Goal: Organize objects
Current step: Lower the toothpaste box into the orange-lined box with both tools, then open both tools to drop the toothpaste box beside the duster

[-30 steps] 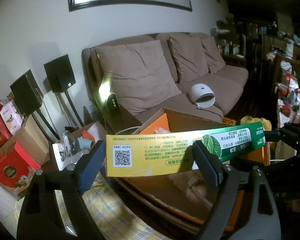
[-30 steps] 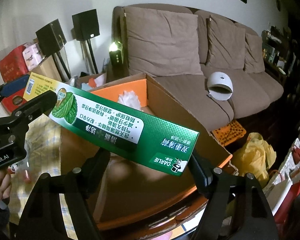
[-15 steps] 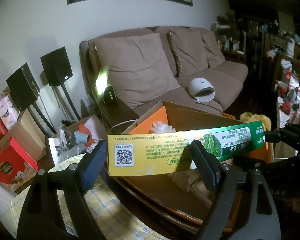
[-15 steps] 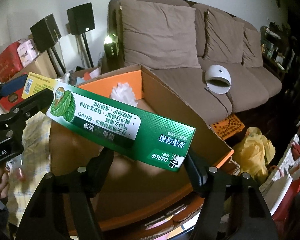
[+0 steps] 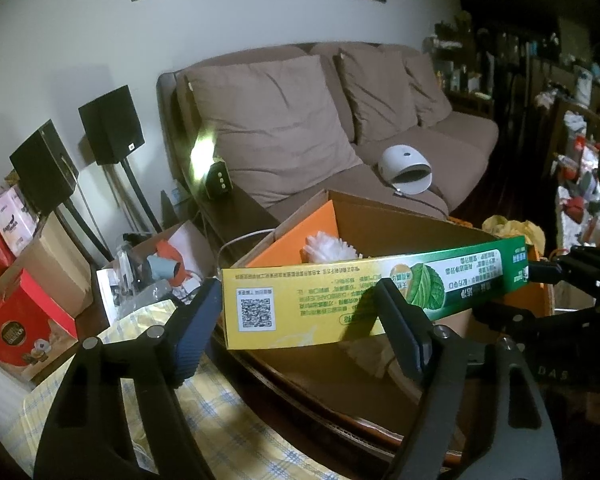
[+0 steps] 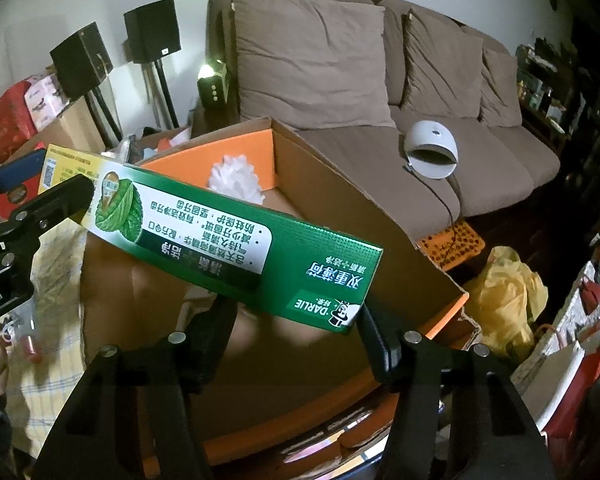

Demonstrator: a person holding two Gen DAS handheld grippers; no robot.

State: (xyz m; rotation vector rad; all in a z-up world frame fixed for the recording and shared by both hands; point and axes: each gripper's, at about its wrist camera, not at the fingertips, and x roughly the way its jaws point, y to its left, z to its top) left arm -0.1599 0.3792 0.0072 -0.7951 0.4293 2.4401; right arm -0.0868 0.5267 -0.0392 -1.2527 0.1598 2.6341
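Green-and-yellow cardboard toothpaste carton (image 5: 364, 292) was clamped at both ends by my left claw (image 5: 296, 328) and right claw (image 6: 296, 332); lowering it level into the open brown cardboard box (image 6: 340, 184) seemed advisable.

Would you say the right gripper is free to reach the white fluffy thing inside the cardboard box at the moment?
Probably not: the right gripper is shut on the toothpaste box, which spans the cardboard box before the white fluffy thing.
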